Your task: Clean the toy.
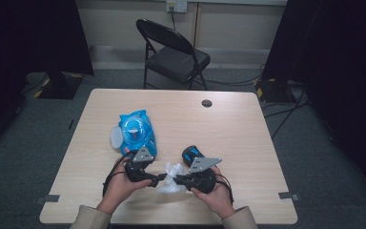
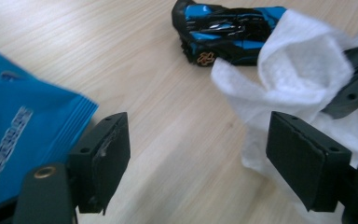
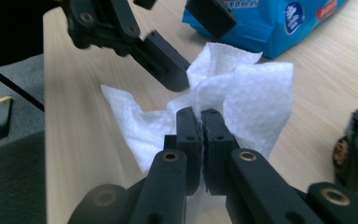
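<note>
The right claw (image 3: 200, 116) is clenched on a crumpled white wipe (image 3: 242, 93), its two black jaws pressed together with a fold of the cloth pinched between them. The wipe hangs just above the tabletop (image 1: 238, 129) near the person's edge, between the two hands. The left claw (image 2: 198, 154) stands released, jaws wide apart and holding nothing, with one jaw right beside the loose side of the wipe.

To do this step well, the left claw should close on a free corner of the wipe rather than on the bunched middle, so the cloth can be spread flat between the two grips. The right claw should hold firm while that happens; a thin wipe slips out easily if the pinch relaxes.

Just beyond the wipe lies a blue and black toy car (image 2: 228, 30), on its wheels and apart from both claws. It looks like the thing to be wiped, so the spread cloth should come down over it without knocking it away. Farther off to the left sits the blue pack of wipes (image 1: 136, 131), well clear of the work.
</note>
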The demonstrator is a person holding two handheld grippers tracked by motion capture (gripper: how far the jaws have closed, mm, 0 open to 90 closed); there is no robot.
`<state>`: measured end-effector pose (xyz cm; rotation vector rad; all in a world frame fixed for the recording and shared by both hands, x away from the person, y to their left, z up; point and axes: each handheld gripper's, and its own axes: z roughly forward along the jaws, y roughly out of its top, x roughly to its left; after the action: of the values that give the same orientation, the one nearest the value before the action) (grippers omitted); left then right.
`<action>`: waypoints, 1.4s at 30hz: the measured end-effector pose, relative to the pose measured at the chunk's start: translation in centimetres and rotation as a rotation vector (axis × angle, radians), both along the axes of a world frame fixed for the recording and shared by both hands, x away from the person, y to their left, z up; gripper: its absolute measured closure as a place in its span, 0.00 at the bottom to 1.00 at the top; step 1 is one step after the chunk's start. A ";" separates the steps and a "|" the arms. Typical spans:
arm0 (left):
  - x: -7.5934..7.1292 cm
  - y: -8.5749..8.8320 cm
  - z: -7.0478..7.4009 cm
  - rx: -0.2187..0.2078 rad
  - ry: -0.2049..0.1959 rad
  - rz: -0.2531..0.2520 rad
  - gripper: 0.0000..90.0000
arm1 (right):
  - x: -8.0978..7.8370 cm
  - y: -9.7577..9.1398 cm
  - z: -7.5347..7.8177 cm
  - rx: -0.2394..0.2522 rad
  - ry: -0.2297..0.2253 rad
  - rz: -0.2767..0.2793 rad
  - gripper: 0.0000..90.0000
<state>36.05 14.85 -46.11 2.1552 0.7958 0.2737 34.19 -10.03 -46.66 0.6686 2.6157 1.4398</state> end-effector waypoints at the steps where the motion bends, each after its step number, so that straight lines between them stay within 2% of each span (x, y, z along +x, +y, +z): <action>1: -0.1 0.3 -0.1 -0.001 0.002 0.009 0.24 | 0.1 0.3 -0.2 -0.004 0.001 0.001 0.97; 4: -0.2 0.7 -0.4 -0.008 0.010 0.015 0.25 | 0.6 1.0 -1.0 -0.017 0.004 0.002 0.94; 7: -0.6 1.0 -0.7 -0.006 0.015 0.024 0.26 | 1.1 1.3 -1.6 -0.025 0.011 -0.009 0.83; 10: -0.8 1.0 -0.7 -0.008 0.011 0.021 0.27 | 1.3 1.1 -1.5 -0.031 0.022 -0.012 0.70; 14: -0.9 0.6 -0.6 -0.020 0.006 0.009 0.29 | 1.4 0.3 -1.0 -0.019 0.007 -0.027 0.62; 17: -0.9 -0.1 -0.4 -0.031 0.008 -0.014 0.29 | 1.6 -1.0 -0.2 -0.005 -0.008 -0.075 0.53; 18: -1.0 -0.5 -0.3 -0.028 0.000 -0.030 0.31 | 1.8 -2.1 0.2 0.016 -0.009 -0.118 0.48; 20: -1.0 -1.2 -0.3 -0.035 0.010 -0.046 0.31 | 2.0 -3.2 0.4 0.029 -0.023 -0.154 0.44; 21: -1.0 -1.2 -0.3 -0.035 0.010 -0.046 0.32 | 2.0 -3.2 0.4 0.029 -0.023 -0.154 0.44; 22: -1.0 -1.5 -0.4 -0.038 0.017 -0.060 0.33 | 2.2 -4.1 0.6 0.027 -0.028 -0.200 0.42; 24: -1.0 -2.0 -0.7 -0.032 0.023 -0.073 0.33 | 2.3 -4.5 0.7 0.037 -0.027 -0.219 0.41; 25: -1.0 -2.5 -1.1 -0.024 0.035 -0.084 0.33 | 2.4 -5.0 0.7 0.038 -0.032 -0.246 0.37; 31: -0.9 -3.2 -2.6 0.011 0.061 -0.112 0.33 | 3.1 -5.1 0.3 0.009 -0.052 -0.289 0.30; 36: -1.0 -3.4 -3.1 0.034 0.056 -0.123 0.34 | 3.9 -4.8 -0.1 -0.021 -0.066 -0.309 0.27; 38: -1.2 -3.5 -3.4 0.058 0.051 -0.137 0.37 | 4.5 -4.8 -0.1 -0.031 -0.069 -0.323 0.27; 42: -1.2 -3.6 -3.5 0.093 0.015 -0.154 0.45 | 5.4 -4.6 -0.2 -0.036 -0.050 -0.331 0.26</action>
<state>34.82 11.25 -49.57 2.2948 0.6328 0.2190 39.62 -14.61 -46.90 0.9908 2.3467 1.2887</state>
